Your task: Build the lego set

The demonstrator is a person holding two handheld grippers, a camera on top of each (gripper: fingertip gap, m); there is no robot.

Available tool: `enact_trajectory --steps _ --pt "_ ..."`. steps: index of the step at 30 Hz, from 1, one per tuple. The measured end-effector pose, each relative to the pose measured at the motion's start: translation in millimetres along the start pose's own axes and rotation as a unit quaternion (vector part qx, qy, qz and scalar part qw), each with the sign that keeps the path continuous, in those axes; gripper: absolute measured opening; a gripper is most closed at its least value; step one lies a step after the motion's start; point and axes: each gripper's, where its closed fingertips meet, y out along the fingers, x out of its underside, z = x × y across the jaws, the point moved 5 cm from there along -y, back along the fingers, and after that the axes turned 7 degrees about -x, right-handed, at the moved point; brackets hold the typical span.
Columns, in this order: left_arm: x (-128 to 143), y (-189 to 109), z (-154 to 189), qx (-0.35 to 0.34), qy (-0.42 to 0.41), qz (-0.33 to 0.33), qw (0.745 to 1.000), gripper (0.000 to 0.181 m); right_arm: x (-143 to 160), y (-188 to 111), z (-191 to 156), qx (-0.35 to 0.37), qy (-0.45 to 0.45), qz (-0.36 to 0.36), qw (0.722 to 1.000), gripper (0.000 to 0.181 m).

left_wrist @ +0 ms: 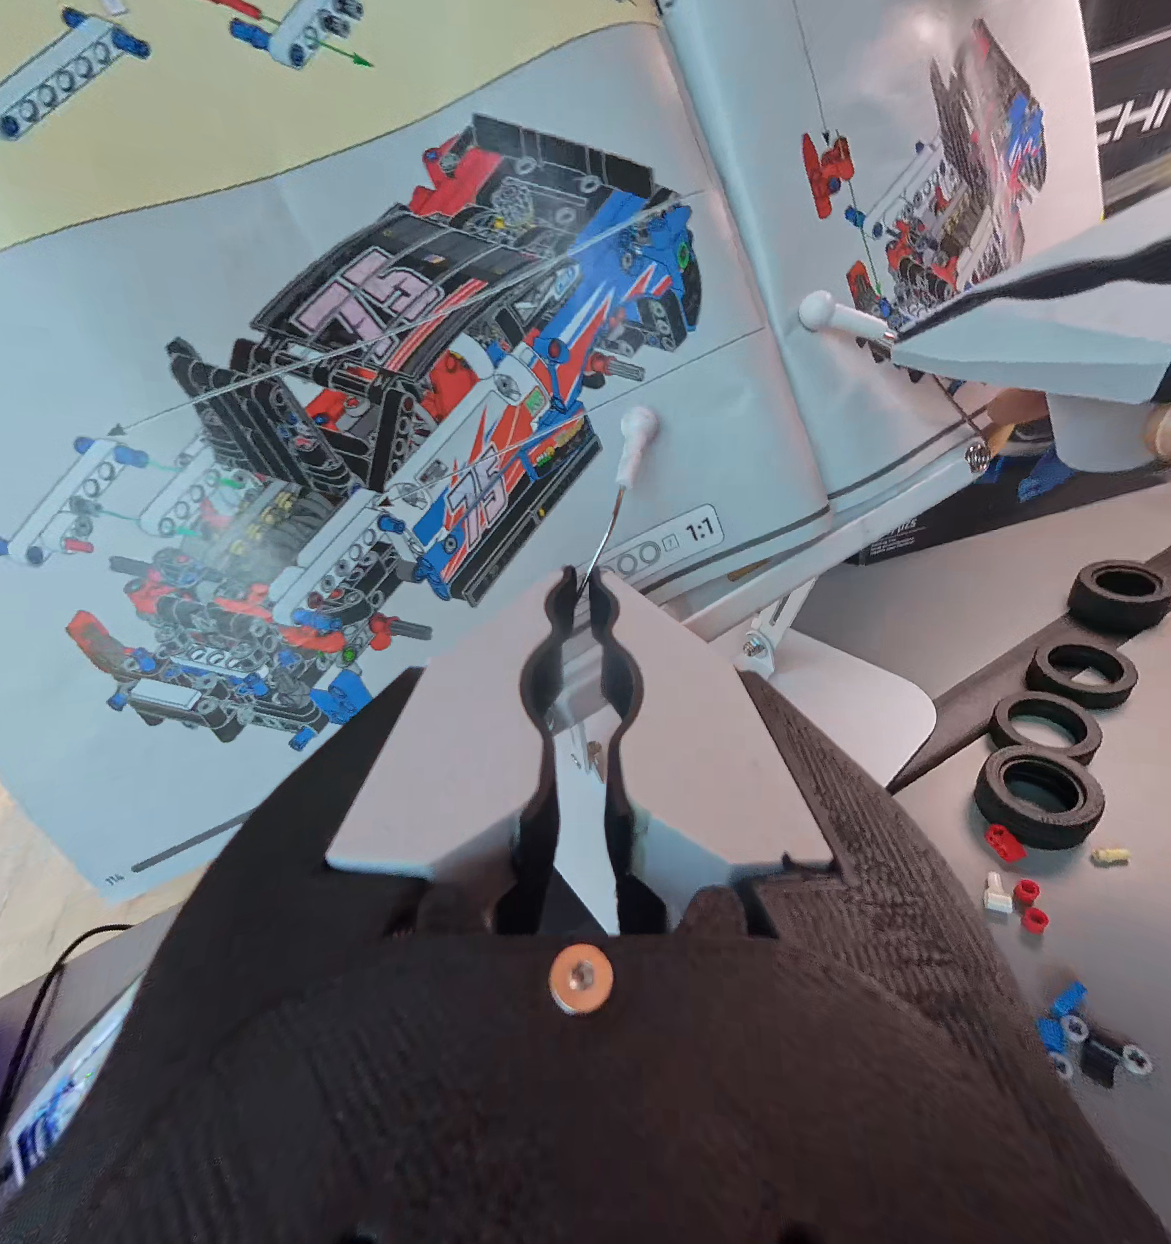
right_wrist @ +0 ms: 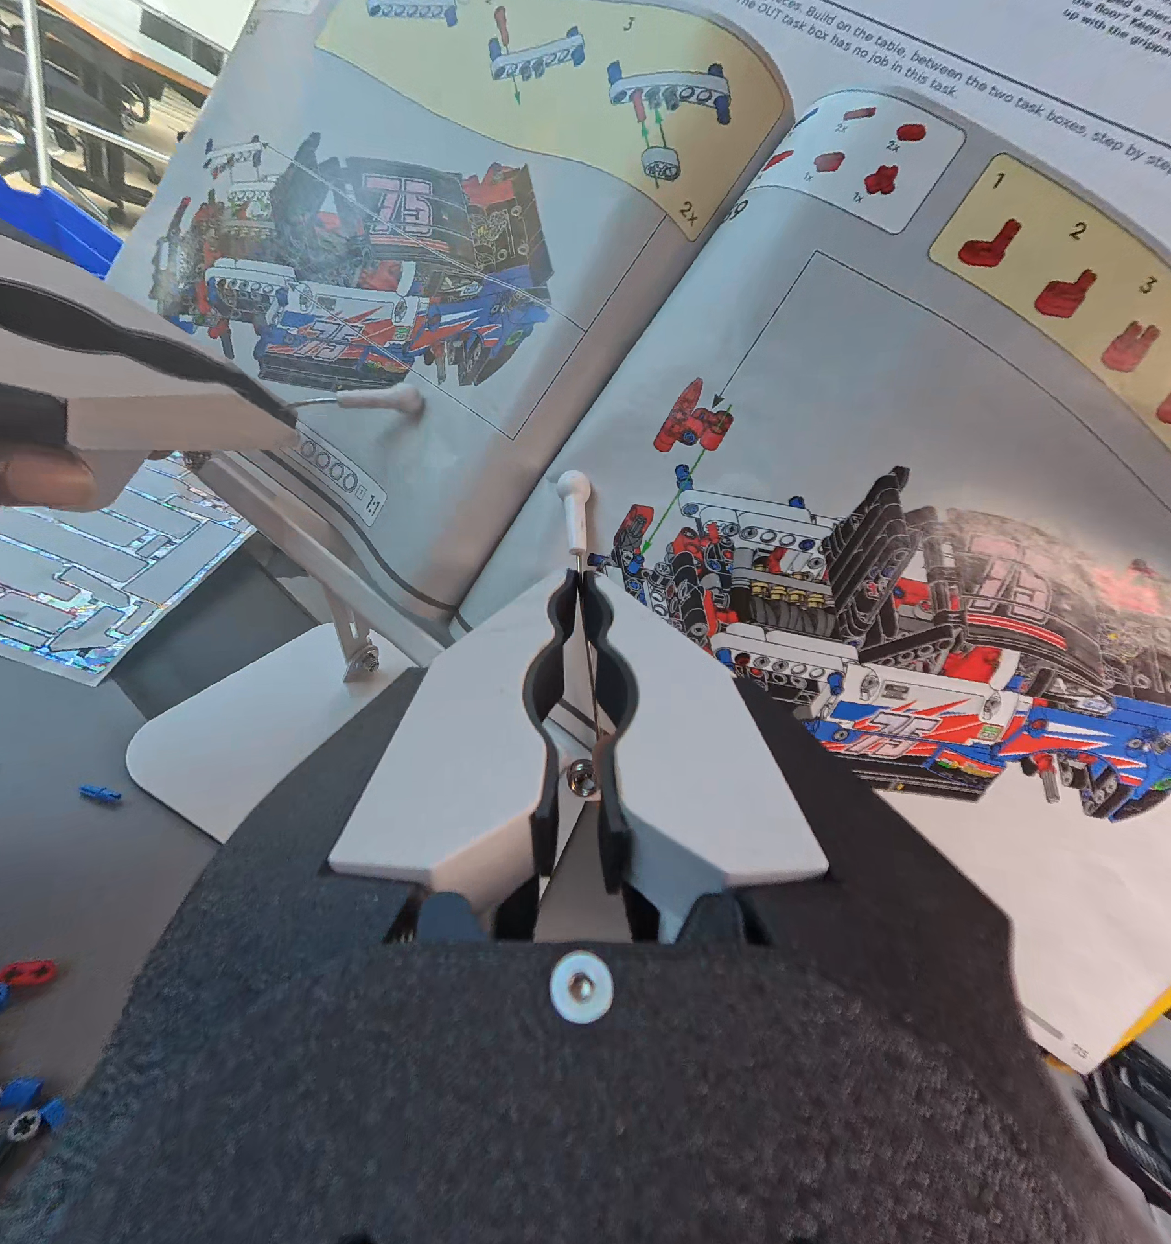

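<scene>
The open instruction booklet (left_wrist: 380, 377) rests on a white book stand (left_wrist: 858, 700). Two thin wire page holders with white tips press on its pages. My left gripper (left_wrist: 579, 580) is shut on the wire of the left page holder (left_wrist: 635, 434). In the right wrist view my right gripper (right_wrist: 579, 577) is shut on the wire of the right page holder (right_wrist: 574, 503), over the booklet's right page (right_wrist: 905, 417). The right gripper (left_wrist: 895, 344) also shows in the left wrist view on its holder (left_wrist: 821, 311). The left gripper (right_wrist: 291, 416) shows in the right wrist view on its holder (right_wrist: 384, 401).
Several black tyres (left_wrist: 1040, 794) lie on the grey table right of the stand, with small red pieces (left_wrist: 1028, 902) and blue and black connectors (left_wrist: 1081, 1040). A shiny sticker sheet (right_wrist: 64, 592) and a blue pin (right_wrist: 101, 794) lie left of the stand's base (right_wrist: 232, 734). My right fingertips sit around 12 cm from my left ones.
</scene>
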Motion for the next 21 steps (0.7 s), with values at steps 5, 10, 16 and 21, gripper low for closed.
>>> enact_trajectory --steps 5,10,16,21 --pt "0.0 1.3 -5.4 -0.001 -0.024 0.013 1.000 0.000 1.4 0.7 -0.6 -0.001 0.020 0.014 1.000 0.000" --pt "3.4 -0.3 2.9 0.021 0.051 0.018 0.998 0.001 1.8 3.0 -7.1 -0.005 -0.036 0.001 0.999 0.000" --pt "5.3 -1.0 6.0 0.041 0.108 0.010 0.993 0.001 1.5 3.9 -10.2 -0.019 -0.086 -0.019 0.996 0.000" --pt "-7.0 -18.5 6.4 0.033 0.043 0.015 0.998 0.017 -8.1 -0.5 -13.1 -0.032 -0.052 -0.008 0.998 0.011"
